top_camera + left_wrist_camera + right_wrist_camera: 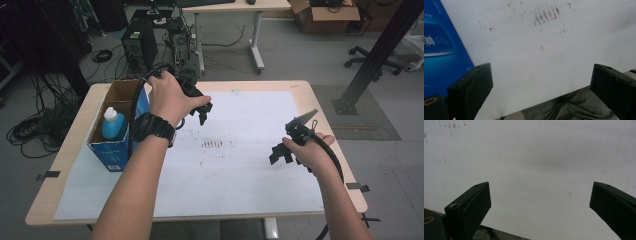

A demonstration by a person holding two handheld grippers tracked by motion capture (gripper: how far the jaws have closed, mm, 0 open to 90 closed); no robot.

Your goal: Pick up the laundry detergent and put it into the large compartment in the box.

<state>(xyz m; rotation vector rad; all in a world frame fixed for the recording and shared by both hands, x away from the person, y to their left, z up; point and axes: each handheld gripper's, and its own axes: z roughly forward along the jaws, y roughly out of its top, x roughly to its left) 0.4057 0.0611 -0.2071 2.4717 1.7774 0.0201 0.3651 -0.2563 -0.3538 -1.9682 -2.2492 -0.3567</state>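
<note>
- Your left gripper (202,114) hangs above the white paper sheet (250,165), jaws spread wide with nothing between them.
- The blue plastic bottle with a white cap (113,124) stands upright inside the open blue cardboard box (111,152), just left of that gripper.
- To take the bottle cleanly, I judge, descend from above, jaws straddling its neck, clear of the box wall.
- Your right gripper (281,153) rests low over the sheet, jaws likewise apart and empty; keep it well away.
</note>
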